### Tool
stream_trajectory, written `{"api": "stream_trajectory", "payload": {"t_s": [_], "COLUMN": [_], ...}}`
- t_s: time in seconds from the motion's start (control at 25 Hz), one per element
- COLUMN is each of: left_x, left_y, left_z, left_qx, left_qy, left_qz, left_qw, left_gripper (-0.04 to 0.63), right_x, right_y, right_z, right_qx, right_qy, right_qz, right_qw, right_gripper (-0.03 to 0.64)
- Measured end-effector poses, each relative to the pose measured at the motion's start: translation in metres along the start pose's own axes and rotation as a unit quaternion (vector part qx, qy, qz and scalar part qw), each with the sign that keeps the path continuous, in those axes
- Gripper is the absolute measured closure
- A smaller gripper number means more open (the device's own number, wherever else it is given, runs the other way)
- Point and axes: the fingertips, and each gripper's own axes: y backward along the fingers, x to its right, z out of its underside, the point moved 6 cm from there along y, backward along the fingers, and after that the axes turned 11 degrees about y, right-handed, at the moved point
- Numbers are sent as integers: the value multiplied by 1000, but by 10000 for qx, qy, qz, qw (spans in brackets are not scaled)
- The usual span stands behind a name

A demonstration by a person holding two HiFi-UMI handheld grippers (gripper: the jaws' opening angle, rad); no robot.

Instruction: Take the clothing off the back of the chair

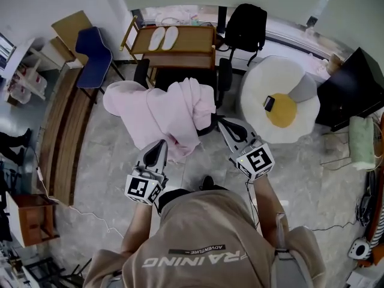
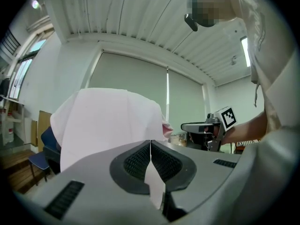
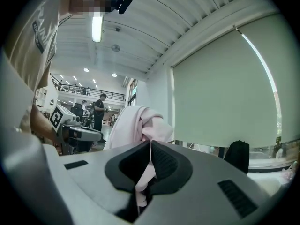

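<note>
In front of the person, the pink clothing (image 1: 159,113) hangs spread between both grippers, covering most of the black chair (image 1: 224,77) behind it. The left gripper (image 1: 161,144) is clamped on the fabric's lower left edge and the right gripper (image 1: 222,123) on its right edge, each with its jaws closed on a fold. A wooden trolley (image 1: 180,41) stands beyond the chair.
</note>
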Motion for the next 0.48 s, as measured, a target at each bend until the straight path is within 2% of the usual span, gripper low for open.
{"api": "stream_trajectory", "payload": {"t_s": [0.2, 0.48], "left_x": [-1, -12], "left_y": [-3, -6], "left_z": [5, 3], "left_qx": [23, 11], "left_qy": [17, -16], "left_qz": [-4, -35], "left_qw": [10000, 10000], "left_gripper": [580, 580], "right_x": [14, 20], "right_y": [-18, -37], "right_z": [5, 12], "right_qx": [36, -37], "right_qy": [-57, -435], "right_qz": [-162, -426], "right_qw": [9998, 9981], "right_gripper": [583, 581]}}
